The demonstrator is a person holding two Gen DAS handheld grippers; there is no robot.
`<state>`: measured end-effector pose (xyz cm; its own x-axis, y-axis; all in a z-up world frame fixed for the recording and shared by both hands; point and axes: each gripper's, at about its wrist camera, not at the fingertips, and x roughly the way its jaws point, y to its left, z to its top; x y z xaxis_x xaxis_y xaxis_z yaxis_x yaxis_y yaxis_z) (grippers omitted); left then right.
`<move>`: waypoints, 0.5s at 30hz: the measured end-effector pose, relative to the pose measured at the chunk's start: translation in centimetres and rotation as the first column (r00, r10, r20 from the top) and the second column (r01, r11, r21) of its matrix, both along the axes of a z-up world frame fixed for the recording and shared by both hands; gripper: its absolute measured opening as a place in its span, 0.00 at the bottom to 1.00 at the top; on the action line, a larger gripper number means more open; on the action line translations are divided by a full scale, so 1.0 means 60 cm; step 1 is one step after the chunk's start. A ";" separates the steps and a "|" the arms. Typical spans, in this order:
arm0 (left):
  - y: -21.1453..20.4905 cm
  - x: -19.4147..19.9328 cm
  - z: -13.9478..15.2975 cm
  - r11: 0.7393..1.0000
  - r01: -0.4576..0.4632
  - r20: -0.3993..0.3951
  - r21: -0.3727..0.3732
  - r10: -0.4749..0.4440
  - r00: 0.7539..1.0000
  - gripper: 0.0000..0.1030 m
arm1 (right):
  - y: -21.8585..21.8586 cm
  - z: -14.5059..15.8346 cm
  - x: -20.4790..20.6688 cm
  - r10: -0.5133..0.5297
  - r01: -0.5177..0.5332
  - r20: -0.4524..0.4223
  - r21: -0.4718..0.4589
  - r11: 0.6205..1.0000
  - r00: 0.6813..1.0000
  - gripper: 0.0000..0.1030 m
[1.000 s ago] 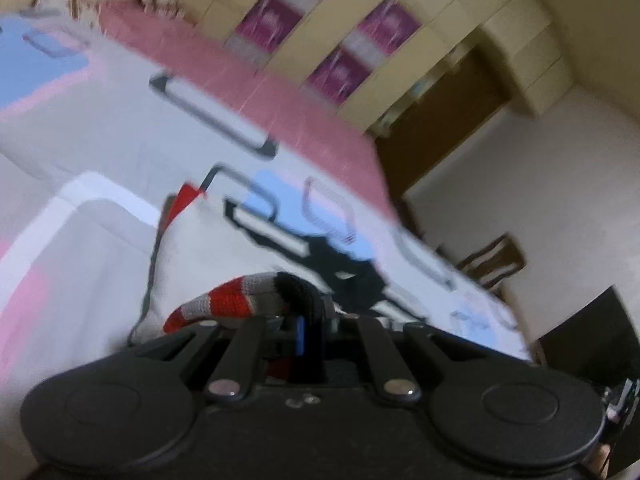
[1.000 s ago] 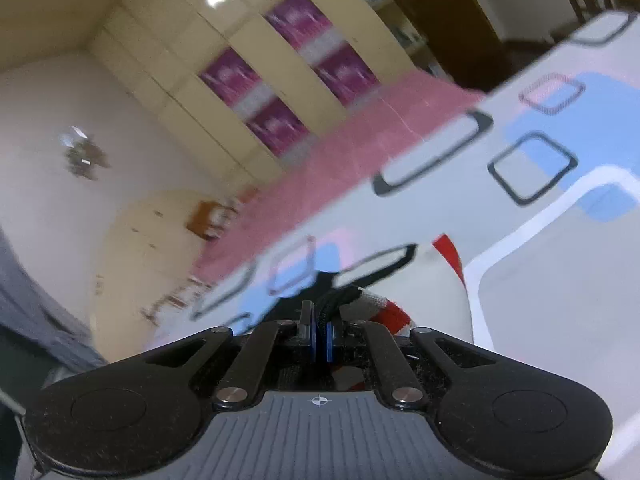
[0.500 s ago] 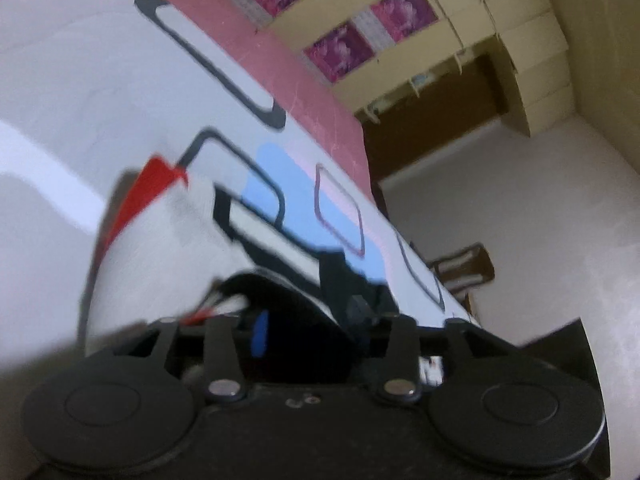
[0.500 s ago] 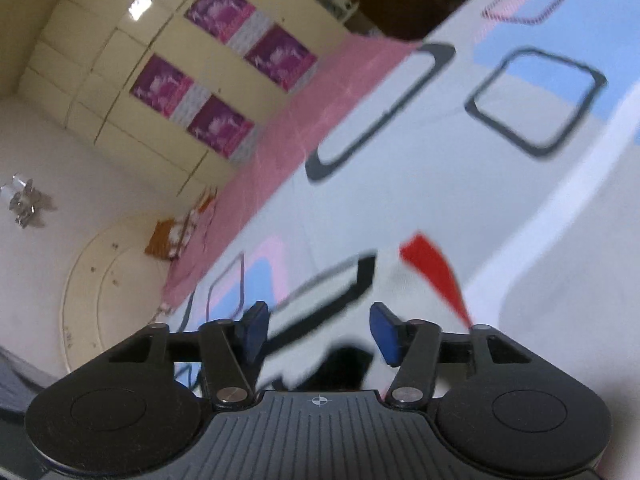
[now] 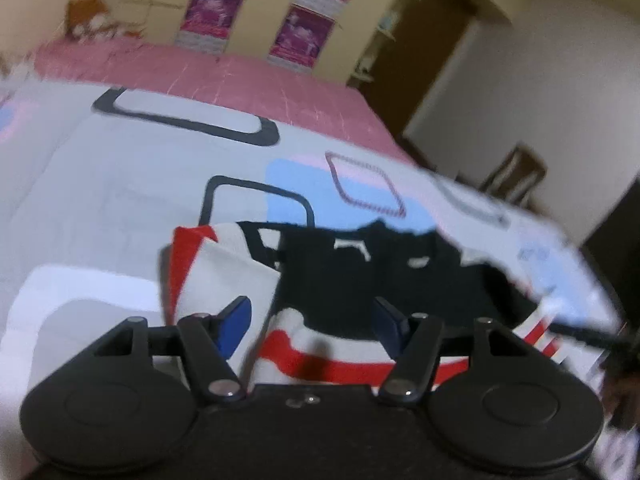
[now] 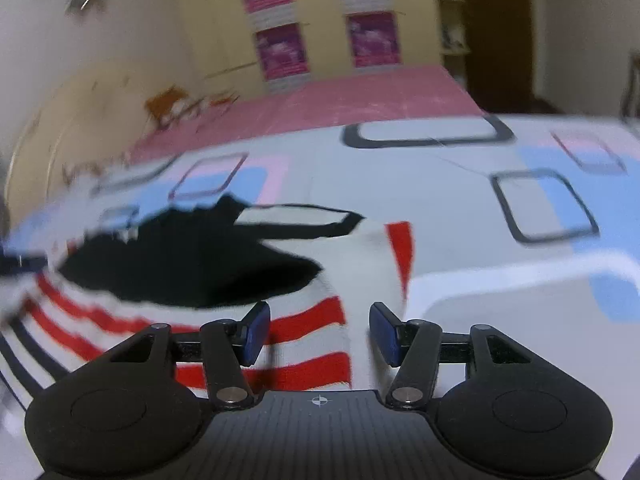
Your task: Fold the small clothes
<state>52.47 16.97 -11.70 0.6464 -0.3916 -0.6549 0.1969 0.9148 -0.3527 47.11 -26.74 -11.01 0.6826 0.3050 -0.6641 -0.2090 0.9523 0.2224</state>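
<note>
a small garment (image 5: 256,276) in white, black and red is seen lying on a bedspread (image 5: 120,184) printed with grey, blue and pink rounded squares. in the left wrist view it is spread from about 9 o'clock to 3 o'clock just beyond the fingers, with a red-edged corner at 10 o'clock, a black patch at 12 o'clock and red stripes at 6 o'clock.

the left gripper (image 5: 312,322) is held released above the cloth. its jaws have just been opening, and the blue pads (image 5: 236,320) are set apart, with the striped cloth seen below and between them, not pinched.

in the right wrist view the same garment (image 6: 360,256) is shown from 9 o'clock to 1 o'clock, its black patch at 10 o'clock and its red and white stripes at 7 o'clock. the right gripper (image 6: 320,332) is likewise released, its jaws having just been opening. a striped edge of the cloth is seen between the fingers, untouched by the pads as far as can be told.

a pink cover (image 6: 360,100) is seen at 12 o'clock beyond the bedspread, and a wardrobe (image 6: 320,20) with purple panels behind it. both views are blurred.
</note>
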 end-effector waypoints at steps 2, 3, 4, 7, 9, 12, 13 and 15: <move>-0.025 0.014 -0.009 0.995 0.008 -0.012 0.100 -0.006 1.000 0.62 | 0.025 -0.006 0.022 0.006 -0.005 0.025 -0.063 0.998 1.000 0.54; -0.036 0.021 -0.012 0.991 0.014 -0.009 0.131 -0.013 1.000 0.62 | 0.035 -0.009 0.035 0.014 -0.012 0.026 -0.076 0.997 1.000 0.54; -0.041 0.025 -0.015 0.990 0.015 -0.010 0.140 -0.014 1.000 0.62 | 0.044 -0.012 0.048 0.025 -0.024 0.021 -0.079 0.997 0.999 0.54; -0.037 0.037 -0.018 0.991 0.000 -0.019 0.134 0.003 1.000 0.62 | 0.051 -0.020 0.074 0.027 -0.026 0.010 -0.088 0.996 1.000 0.51; -0.033 0.045 -0.018 0.992 -0.004 -0.024 0.125 0.007 1.000 0.58 | 0.056 -0.028 0.088 0.016 -0.015 0.002 -0.100 0.995 1.000 0.30; -0.026 0.055 -0.021 0.993 -0.012 -0.029 0.116 0.015 0.999 0.48 | 0.041 -0.030 0.102 -0.058 0.057 -0.010 -0.063 0.996 0.998 0.23; -0.024 0.057 -0.023 0.993 -0.013 -0.029 0.115 0.017 0.999 0.47 | 0.035 -0.027 0.104 -0.082 0.081 -0.019 -0.044 0.996 0.996 0.23; -0.022 0.058 -0.023 0.993 -0.014 -0.028 0.114 0.018 0.999 0.44 | 0.028 -0.021 0.103 -0.077 0.077 -0.024 0.008 0.997 0.997 0.23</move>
<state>55.96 15.63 -13.09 0.6318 -0.3033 -0.7133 0.1729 0.9522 -0.2517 53.31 -25.08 -12.28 0.6886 0.2581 -0.6777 -0.1298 0.9633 0.2350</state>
